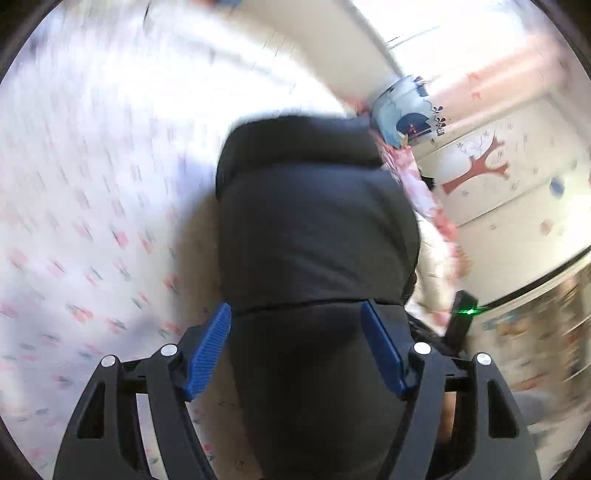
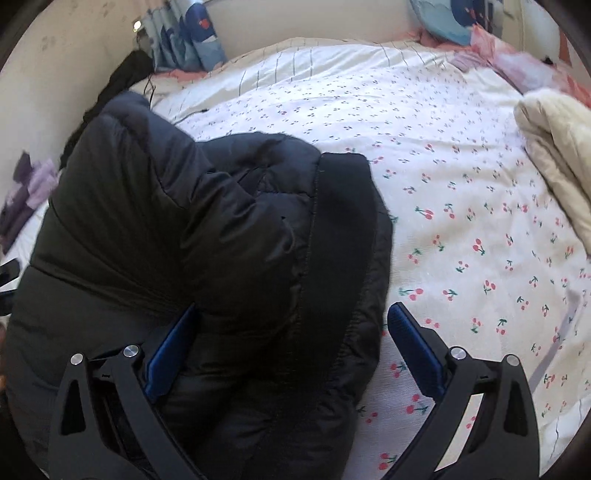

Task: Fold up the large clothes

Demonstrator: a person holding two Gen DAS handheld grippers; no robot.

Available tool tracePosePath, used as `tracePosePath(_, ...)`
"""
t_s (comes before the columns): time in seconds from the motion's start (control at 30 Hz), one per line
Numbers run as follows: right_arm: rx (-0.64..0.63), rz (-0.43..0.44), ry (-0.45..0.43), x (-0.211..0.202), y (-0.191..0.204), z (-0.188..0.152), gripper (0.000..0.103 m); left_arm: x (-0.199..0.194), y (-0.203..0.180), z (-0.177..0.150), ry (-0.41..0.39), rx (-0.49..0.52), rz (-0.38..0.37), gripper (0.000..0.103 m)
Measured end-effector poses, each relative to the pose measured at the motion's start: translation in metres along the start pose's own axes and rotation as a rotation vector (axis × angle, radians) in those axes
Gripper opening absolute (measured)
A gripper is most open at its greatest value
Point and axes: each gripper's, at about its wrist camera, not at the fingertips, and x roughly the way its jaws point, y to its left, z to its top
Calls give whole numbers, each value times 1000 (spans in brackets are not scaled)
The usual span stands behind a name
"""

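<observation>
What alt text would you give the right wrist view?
A black puffer jacket lies bunched on a cherry-print bedsheet, with the open right gripper straddling its edge. A cream blanket sits at the right.

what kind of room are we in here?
Almost certainly a bedroom. The black puffer jacket lies on a bed with a cherry-print sheet, a folded cream blanket sits at its edge, and a blue cushion rests at the far end.

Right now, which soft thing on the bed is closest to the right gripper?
The black jacket. It sits between the right gripper fingers, while the cream blanket lies far off at the bed's edge.
</observation>
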Motion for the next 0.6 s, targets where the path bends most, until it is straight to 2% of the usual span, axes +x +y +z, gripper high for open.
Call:
tracePosePath(0.03,-3,-2,0,3,3,-2,96,16,5,-4,44,-18,-58,74)
tracePosePath(0.07,5,3,-3,6,6,-4,96,23,-1,-4,44,-3,-56,76)
tracePosePath(0.13,44,52,-28,10,8,-9,96,28,-15,-8,15,57,-54,76)
tracePosePath(0.23,135,189,-99,21,18,-16,96,7,-36,8,-51,138,-63,76)
tracePosePath(0.33,141,307,-160,33,64,4,96,-39,-43,25,-140,254,28,76)
tracePosePath(0.37,120,345,-171,37,87,13,96,-49,-32,37,-157,282,68,76)
tracePosePath(0.43,78,397,-140,54,122,24,96,-74,-17,53,-172,335,184,76)
tracePosePath(0.47,64,424,-76,71,142,28,96,-89,-1,57,-154,335,252,76)
tracePosePath(0.53,41,420,-15,90,155,26,96,-115,44,56,-94,251,361,75)
tracePosePath(0.6,65,439,4,95,151,20,96,-132,58,54,-131,234,399,73)
